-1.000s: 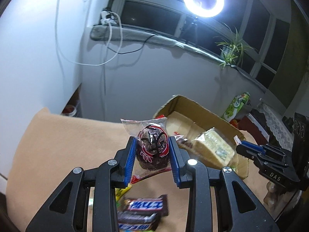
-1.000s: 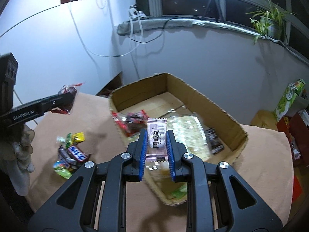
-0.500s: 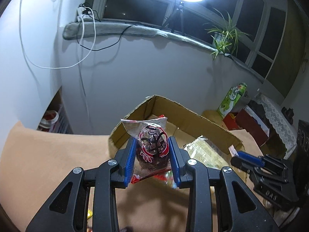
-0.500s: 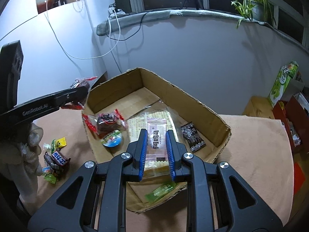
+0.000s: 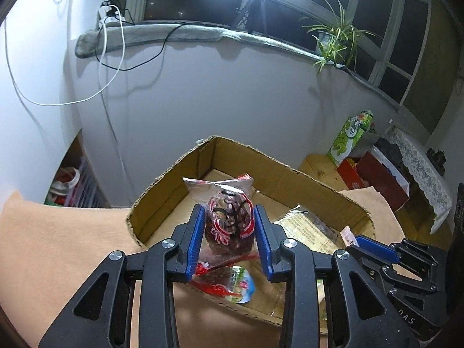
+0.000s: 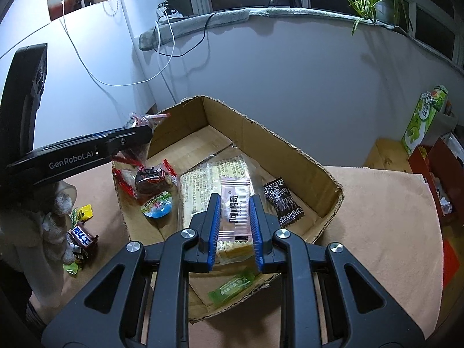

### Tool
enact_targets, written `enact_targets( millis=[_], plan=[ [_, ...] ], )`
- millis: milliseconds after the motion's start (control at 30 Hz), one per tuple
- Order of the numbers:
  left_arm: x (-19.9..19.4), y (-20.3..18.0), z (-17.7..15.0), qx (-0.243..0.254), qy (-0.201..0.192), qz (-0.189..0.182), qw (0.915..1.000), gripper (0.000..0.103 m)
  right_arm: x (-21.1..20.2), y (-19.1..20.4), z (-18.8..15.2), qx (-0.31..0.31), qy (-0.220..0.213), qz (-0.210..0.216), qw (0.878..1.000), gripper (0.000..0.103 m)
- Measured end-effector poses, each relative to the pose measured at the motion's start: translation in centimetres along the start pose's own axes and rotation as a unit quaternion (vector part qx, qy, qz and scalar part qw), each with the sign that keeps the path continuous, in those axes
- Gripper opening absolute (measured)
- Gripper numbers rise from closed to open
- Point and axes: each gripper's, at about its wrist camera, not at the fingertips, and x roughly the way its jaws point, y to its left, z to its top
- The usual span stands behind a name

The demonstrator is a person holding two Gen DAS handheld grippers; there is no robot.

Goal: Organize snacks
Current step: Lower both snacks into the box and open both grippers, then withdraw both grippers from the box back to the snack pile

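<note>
1. Left gripper (image 5: 229,240) pinches a clear red-printed snack bag (image 5: 229,223) between its blue pads; we hold it over the near-left corner of the cardboard box (image 5: 174,179), above the rim.
2. Right gripper (image 6: 233,226) clamps a pink-and-white sachet (image 6: 235,203) upright over the middle of the box, directly above a large flat cracker pack (image 6: 203,185).
3. We see the box walls standing up on all sides; the far-left corner of its floor is bare cardboard, while the near half holds most of the items.
4. Our two grippers sit near each other over the box but apart: in the left wrist view the right gripper's blue pad and the sachet's tip show at the lower right.
5. Only the right wrist view shows us the box's full contents: a second red-wrapped dark snack (image 6: 150,178), a round jelly cup (image 6: 158,207), a black candy wrapper (image 6: 282,200) by the right wall, and a green sachet (image 6: 232,285) by the near wall.
6. That view also shows us loose candy bars (image 6: 82,239) on the tan tablecloth (image 6: 385,217), left of the box, well outside its edge.
7. The left wrist view shows us only part of the cup and cracker pack below the held bag.
</note>
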Motion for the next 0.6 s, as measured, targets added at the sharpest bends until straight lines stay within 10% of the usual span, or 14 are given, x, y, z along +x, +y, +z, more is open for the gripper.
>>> enact_targets(
  millis=[67, 200, 600],
  plan=[
    [0.0, 0.0, 0.1, -0.004, 0.001, 0.0, 1.0, 0.038, -0.1, 0.1, 0.0, -0.002, -0.002, -0.002, 1.0, 0.023],
    [0.0, -0.2, 0.3, -0.002, 0.004, 0.001, 1.0, 0.056, -0.5, 0.2, 0.0, -0.007, -0.014, -0.011, 1.0, 0.063],
    [-1.2, -0.1, 0.2, -0.003, -0.008, 0.005, 0.9999, 0.056, -0.9, 1.2, -0.2, -0.018, -0.018, -0.009, 1.0, 0.064]
  ],
)
